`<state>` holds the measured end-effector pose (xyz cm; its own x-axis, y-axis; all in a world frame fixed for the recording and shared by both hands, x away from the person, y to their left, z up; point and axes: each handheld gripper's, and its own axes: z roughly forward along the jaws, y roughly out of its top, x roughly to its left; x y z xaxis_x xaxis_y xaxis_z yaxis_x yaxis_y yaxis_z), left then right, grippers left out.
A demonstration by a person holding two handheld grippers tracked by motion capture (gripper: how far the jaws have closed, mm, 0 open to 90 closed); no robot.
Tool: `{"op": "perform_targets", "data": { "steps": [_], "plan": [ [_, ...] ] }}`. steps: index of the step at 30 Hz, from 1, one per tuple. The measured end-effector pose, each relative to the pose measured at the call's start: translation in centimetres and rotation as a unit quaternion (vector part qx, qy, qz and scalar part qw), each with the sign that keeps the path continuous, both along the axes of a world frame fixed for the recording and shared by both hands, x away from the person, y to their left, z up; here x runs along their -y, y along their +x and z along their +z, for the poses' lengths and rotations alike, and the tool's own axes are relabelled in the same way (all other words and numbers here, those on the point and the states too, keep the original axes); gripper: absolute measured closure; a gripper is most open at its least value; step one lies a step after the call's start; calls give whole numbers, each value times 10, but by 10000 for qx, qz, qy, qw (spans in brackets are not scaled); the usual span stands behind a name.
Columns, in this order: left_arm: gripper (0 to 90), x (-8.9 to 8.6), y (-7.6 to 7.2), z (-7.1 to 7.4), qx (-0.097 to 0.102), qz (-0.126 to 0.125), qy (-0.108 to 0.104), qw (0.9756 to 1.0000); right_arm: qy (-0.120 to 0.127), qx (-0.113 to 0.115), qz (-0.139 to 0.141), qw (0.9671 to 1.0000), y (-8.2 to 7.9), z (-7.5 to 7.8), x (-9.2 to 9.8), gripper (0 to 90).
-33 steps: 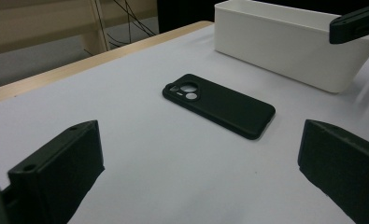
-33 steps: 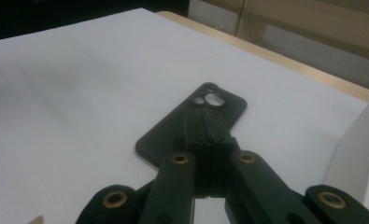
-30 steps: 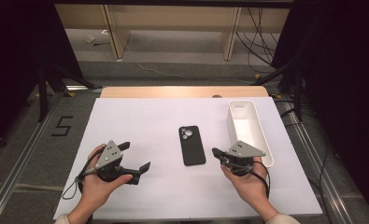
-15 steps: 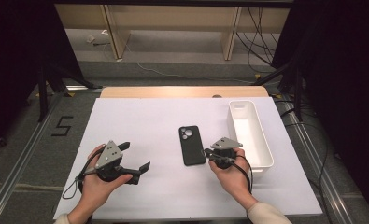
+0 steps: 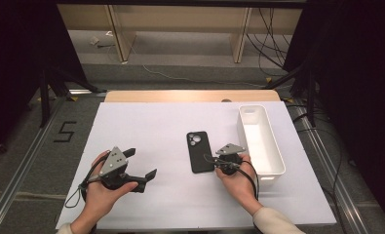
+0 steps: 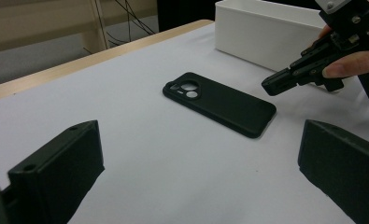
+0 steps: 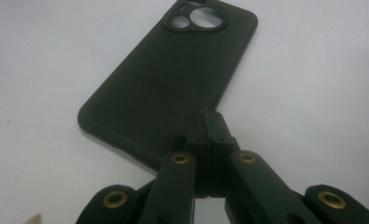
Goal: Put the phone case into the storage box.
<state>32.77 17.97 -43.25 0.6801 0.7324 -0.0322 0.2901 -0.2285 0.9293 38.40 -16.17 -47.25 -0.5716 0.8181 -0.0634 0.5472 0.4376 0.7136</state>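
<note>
A black phone (image 5: 199, 151) lies flat, camera side up, in the middle of the white table (image 5: 156, 122). My right gripper (image 5: 211, 160) is shut with nothing between its jaws. Its tips point left at the phone's near right corner; I cannot tell whether they touch it. In the right gripper view the closed tips (image 7: 211, 122) overlap the edge of the phone (image 7: 173, 79). My left gripper (image 5: 141, 163) rests open at the table's near left, well apart from the phone. The left gripper view shows the phone (image 6: 219, 102) ahead between my open jaws, and the right gripper (image 6: 272, 87) at its far end.
A long white bin (image 5: 278, 156) stands just right of the phone and the right hand, also visible as a white bin (image 6: 266, 32) in the left gripper view. A wooden strip (image 5: 190, 95) runs along the table's far edge. Dark racks and cables lie beyond.
The right hand has moved left from beside the bin and come down, bringing its shut tips to the phone's near right corner. The left hand has not moved.
</note>
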Motion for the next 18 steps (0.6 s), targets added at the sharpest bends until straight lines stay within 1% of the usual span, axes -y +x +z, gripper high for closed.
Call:
{"op": "perform_targets", "data": {
  "steps": [2,4,5,6,8,9,11,12,13,15,16,18],
  "plan": [
    [0,0,0,0,-5,-4,7,10000,38,26,15,10000,0,1,-1,900],
    [0,0,0,0,-9,2,4,10000,98,107,151,9998,-2,3,-5,900],
    [0,1,0,0,-11,0,0,10000,98,107,151,9998,-2,3,-5,900],
    [0,1,0,0,-11,1,1,10000,95,167,261,9995,-3,5,-10,900],
    [0,1,0,0,-20,-1,-5,10000,110,143,331,9993,-3,4,-17,900],
    [0,1,0,0,-20,-1,-5,10000,110,143,331,9993,-3,4,-17,900],
    [0,0,0,0,-8,-13,3,10000,145,94,462,9988,-2,1,-28,900],
    [0,0,0,0,-8,-13,3,10000,145,94,462,9988,-2,1,-28,900],
    [0,0,0,0,-21,-7,-12,10000,191,64,542,9983,-3,0,-35,900],
    [0,0,0,-1,-29,-8,-10,10000,211,44,586,9981,-3,0,-38,900],
    [0,0,0,-1,-28,-20,-3,10000,214,53,664,9975,-4,0,-44,900],
    [0,0,0,-1,-29,-13,-15,10000,240,28,712,9972,-4,-1,-48,900]
  ]
}}
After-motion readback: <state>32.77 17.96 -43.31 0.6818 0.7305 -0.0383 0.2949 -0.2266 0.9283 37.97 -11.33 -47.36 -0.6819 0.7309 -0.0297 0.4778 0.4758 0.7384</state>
